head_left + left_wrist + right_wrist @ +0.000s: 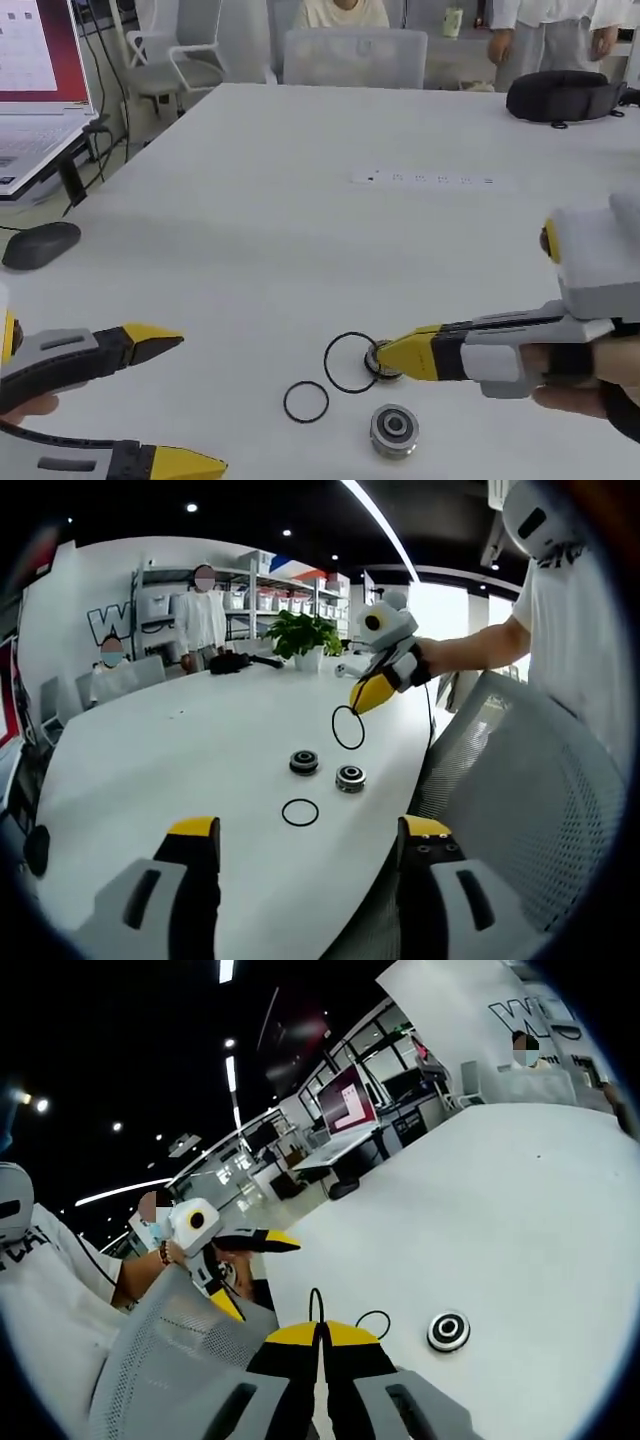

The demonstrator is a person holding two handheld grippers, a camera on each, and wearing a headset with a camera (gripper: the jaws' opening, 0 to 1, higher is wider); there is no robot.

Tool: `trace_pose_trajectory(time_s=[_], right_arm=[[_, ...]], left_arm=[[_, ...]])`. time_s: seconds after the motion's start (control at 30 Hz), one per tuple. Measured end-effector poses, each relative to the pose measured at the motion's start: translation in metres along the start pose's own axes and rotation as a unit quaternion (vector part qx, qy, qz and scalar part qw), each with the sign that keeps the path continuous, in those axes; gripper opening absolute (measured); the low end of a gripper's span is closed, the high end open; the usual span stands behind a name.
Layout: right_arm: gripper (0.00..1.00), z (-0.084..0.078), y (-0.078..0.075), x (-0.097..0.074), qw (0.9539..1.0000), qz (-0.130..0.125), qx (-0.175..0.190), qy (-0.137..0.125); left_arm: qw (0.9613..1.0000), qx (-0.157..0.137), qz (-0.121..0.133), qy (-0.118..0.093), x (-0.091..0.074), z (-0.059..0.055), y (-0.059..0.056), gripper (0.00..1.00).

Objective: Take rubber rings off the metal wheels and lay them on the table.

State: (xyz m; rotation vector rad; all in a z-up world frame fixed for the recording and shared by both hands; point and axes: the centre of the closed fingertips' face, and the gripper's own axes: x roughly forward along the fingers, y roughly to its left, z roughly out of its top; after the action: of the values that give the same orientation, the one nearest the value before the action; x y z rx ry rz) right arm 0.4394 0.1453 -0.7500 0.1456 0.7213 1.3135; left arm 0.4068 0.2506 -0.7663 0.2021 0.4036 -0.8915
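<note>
Right gripper [392,355]: jaws clenched on one rubber ring [349,362], which I judge is lifted off the surface [300,230] above a wheel [394,430]. Left gripper [310,852]: jaws released, idle. Risk: thin ring clings on release and lands on the wheel.

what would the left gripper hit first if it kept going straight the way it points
Probably the loose rubber ring on the table ahead of the left gripper, if it travels low; height is unclear.
</note>
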Motion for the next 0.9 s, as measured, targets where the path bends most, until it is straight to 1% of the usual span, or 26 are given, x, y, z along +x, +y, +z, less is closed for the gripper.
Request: trace_pose_trajectory(time_s=[0.13,0.27,0.43,0.57,0.67,0.77,0.9], right_arm=[[0.00,-0.005,-0.003,0.009,0.9999,0.002,-0.001,0.013],[0.00,-0.013,-0.010,0.018,0.9996,0.000,-0.004,0.026],[0.00,-0.020,-0.022,0.028,0.9990,-0.006,0.006,0.044],[0.00,-0.023,-0.026,0.037,0.9985,-0.006,0.011,0.053],[0.00,-0.028,-0.032,0.044,0.9978,-0.009,0.019,0.063],[0.00,-0.033,-0.037,0.049,0.9970,-0.015,0.021,0.073],[0.00,-0.038,-0.048,0.052,0.9961,-0.021,0.027,0.082]], left_arm=[[1.0000,-0.001,0.001,-0.001,0.000,0.000,0.000,0.70],[1.0000,-0.004,0.002,-0.003,0.000,0.000,0.000,0.70],[1.0000,-0.007,-0.001,-0.006,0.002,-0.001,-0.002,0.71],[0.9999,-0.008,-0.003,-0.008,0.003,0.000,-0.003,0.71],[0.9999,-0.009,-0.004,-0.009,0.003,0.000,-0.004,0.72],[0.9999,-0.009,-0.005,-0.010,0.003,0.000,-0.003,0.73],[0.9998,-0.011,-0.005,-0.013,0.003,0.002,-0.003,0.73]])
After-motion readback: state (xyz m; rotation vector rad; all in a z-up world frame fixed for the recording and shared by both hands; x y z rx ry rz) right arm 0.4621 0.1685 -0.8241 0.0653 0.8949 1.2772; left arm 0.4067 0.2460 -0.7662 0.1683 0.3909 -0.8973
